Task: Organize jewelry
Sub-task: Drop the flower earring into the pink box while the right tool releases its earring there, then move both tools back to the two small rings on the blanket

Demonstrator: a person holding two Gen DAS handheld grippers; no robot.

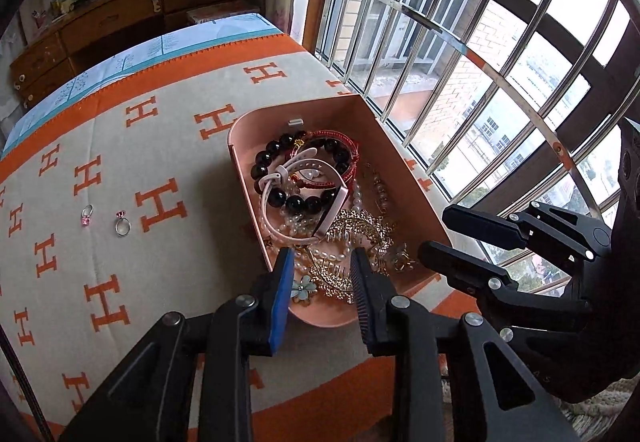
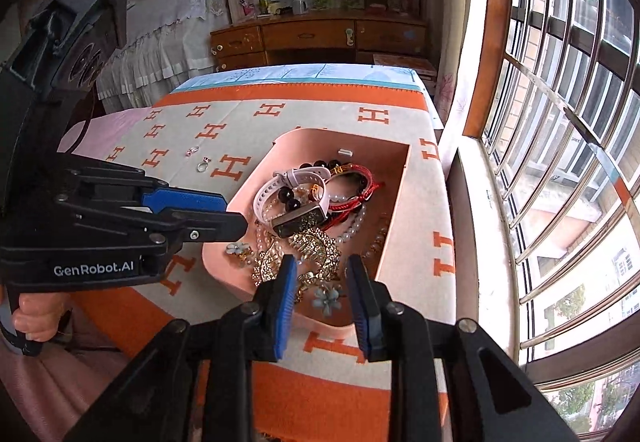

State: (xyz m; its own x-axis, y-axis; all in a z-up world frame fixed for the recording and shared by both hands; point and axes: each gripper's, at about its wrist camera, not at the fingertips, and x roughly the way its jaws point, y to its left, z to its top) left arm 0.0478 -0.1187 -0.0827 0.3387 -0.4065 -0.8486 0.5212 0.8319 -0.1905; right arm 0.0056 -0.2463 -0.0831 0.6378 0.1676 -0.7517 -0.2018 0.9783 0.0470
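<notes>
A pink tray (image 1: pixel 240 178) (image 2: pixel 224 262) on the table holds a tangle of jewelry: a black bead bracelet (image 1: pixel 276 158), a white-strapped watch (image 1: pixel 304 166) (image 2: pixel 298 218), a red cord bracelet (image 2: pixel 360 194), pearl strands, gold pieces (image 1: pixel 352 226) and blue flower brooches (image 1: pixel 304 290) (image 2: pixel 326 300). Two rings with pink stones (image 1: pixel 122 226) (image 1: pixel 86 214) (image 2: pixel 202 164) lie on the cloth left of the tray. My left gripper (image 1: pixel 322 262) (image 2: pixel 232 214) is open and empty over the tray's near end. My right gripper (image 2: pixel 322 270) (image 1: pixel 432 230) is open and empty over the tray's near right side.
The table is covered by a cream cloth with orange H letters (image 1: pixel 160 202) and an orange border. A barred window (image 1: pixel 480 62) (image 2: pixel 560 122) runs along the right edge. A wooden dresser (image 2: pixel 316 34) and a cloth-covered piece of furniture stand beyond the table.
</notes>
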